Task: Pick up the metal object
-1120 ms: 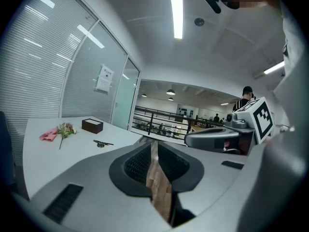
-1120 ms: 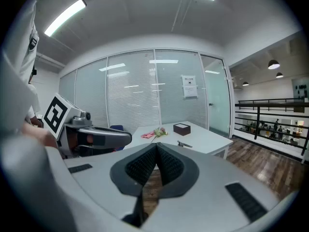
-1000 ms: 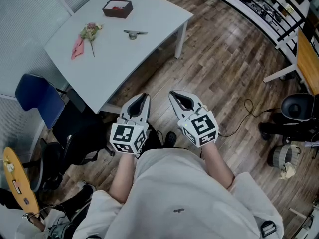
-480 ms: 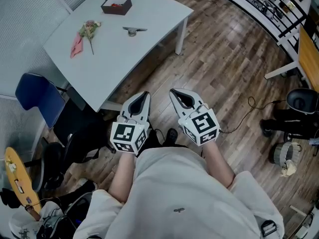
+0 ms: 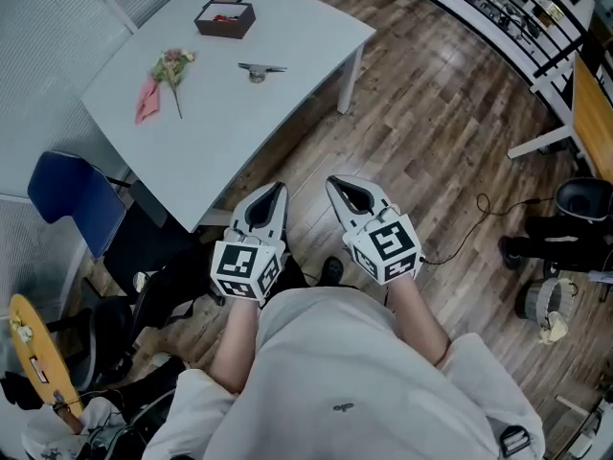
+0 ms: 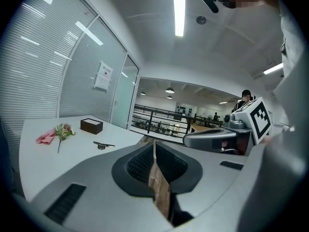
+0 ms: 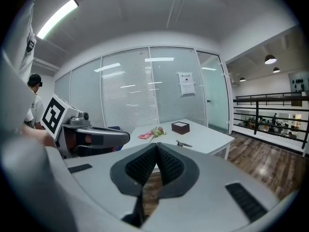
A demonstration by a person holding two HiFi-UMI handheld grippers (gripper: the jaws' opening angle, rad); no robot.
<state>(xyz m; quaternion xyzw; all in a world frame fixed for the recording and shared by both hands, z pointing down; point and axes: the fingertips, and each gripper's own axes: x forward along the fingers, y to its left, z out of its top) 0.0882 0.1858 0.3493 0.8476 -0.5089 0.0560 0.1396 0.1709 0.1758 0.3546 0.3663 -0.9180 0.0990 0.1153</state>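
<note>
The metal object (image 5: 261, 69), a small grey piece with a thin bar, lies on the white table (image 5: 287, 27) toward its right side; it also shows in the left gripper view (image 6: 102, 145) and the right gripper view (image 7: 183, 143). Both grippers are held close to my body, well short of the table and above the wooden floor. My left gripper (image 5: 278, 186) is shut with nothing in it. My right gripper (image 5: 331, 180) is shut too, empty.
On the table also lie a pink flower with a cloth (image 5: 165, 77) and a dark box (image 5: 225, 18). A blue chair (image 5: 72, 199) stands by the table's near corner. A black office chair (image 5: 575, 214) and a cable (image 5: 474, 223) are at the right.
The view has shifted slightly; the table and chair sit a little differently in frame. Both grippers stay in the same place, shut.
</note>
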